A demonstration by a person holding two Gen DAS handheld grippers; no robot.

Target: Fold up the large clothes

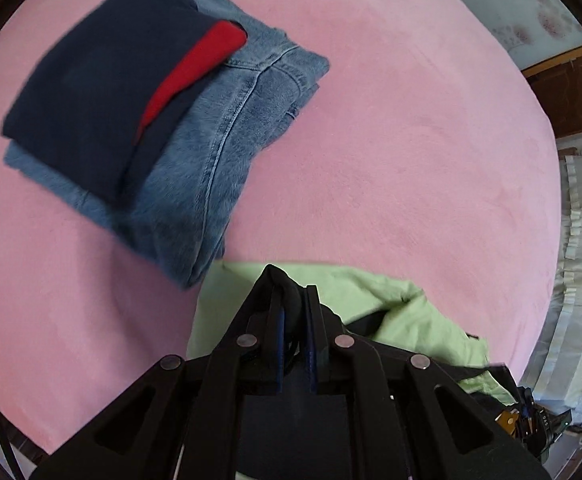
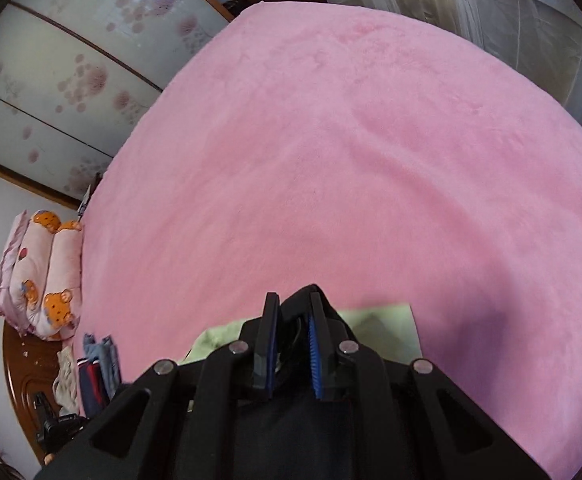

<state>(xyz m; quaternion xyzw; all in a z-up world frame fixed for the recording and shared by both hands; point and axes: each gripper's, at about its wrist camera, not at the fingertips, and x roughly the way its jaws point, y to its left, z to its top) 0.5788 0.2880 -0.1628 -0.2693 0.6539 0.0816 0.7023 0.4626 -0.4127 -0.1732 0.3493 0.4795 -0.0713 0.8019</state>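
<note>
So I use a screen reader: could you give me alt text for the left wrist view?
The left hand-held gripper pinches black fabric above a light green garment on a pink bed cover. Up left, a folded navy-and-red top lies on folded jeans.

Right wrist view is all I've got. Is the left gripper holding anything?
Observer: Yes. The left gripper is shut on a fold of black fabric.
Operator: I only catch the edge of a folded pile. How is it stacked?
Observer: A folded navy garment with a red band lies on top of folded blue denim jeans, on the pink plush bed cover.
Operator: Is that pile apart from the green piece?
Observer: Barely, if at all. The jeans' near corner reaches the edge of the crumpled light green garment, and no pink shows between them. I cannot tell whether they touch.
</note>
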